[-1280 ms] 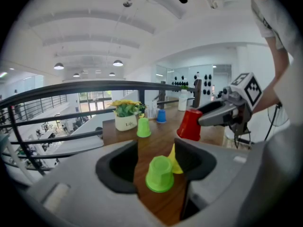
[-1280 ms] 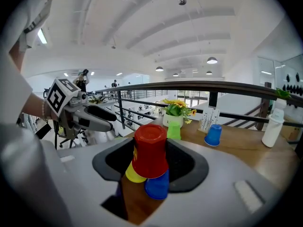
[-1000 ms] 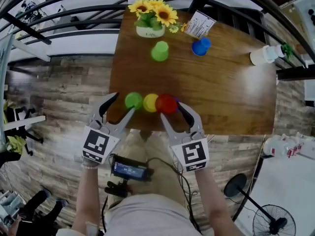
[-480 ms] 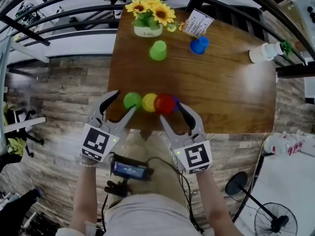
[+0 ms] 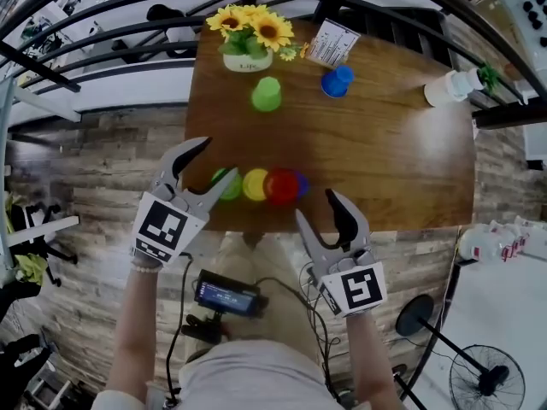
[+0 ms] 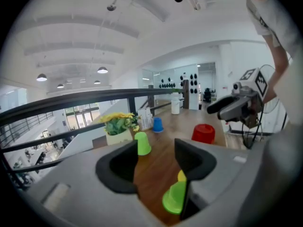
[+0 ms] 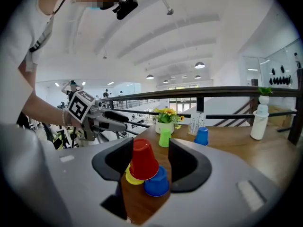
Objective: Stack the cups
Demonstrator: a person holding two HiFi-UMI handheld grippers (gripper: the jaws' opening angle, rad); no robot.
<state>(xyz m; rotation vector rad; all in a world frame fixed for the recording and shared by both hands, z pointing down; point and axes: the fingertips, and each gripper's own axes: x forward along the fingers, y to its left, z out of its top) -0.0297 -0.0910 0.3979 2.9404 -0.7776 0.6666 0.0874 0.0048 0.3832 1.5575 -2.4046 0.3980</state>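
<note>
Four upturned cups stand in a row by the table's near edge: green [image 5: 224, 184], yellow [image 5: 255, 184], red [image 5: 280, 186] and blue [image 5: 300, 183], close together. Farther back stand a second green cup [image 5: 267, 94] and a second blue cup [image 5: 336, 81]. My left gripper [image 5: 208, 164] is open, its right jaw over the near green cup [image 6: 174, 197], which shows beside that jaw, partly hidden. My right gripper [image 5: 318, 207] is open and empty, off the table's edge, in front of the red cup [image 7: 143, 159], the yellow cup [image 7: 131, 176] and the blue cup [image 7: 157, 182].
A pot of sunflowers [image 5: 248, 56] and a white card [image 5: 333, 43] stand at the wooden table's [image 5: 385, 152] far edge, a white bottle [image 5: 448, 89] at its right. Black railings [image 5: 102, 32] run behind. A fan [image 5: 479, 383] stands on the floor at the right.
My right gripper has drawn back from the red cup, off the table's edge. My left gripper has moved forward and up by the near green cup.
</note>
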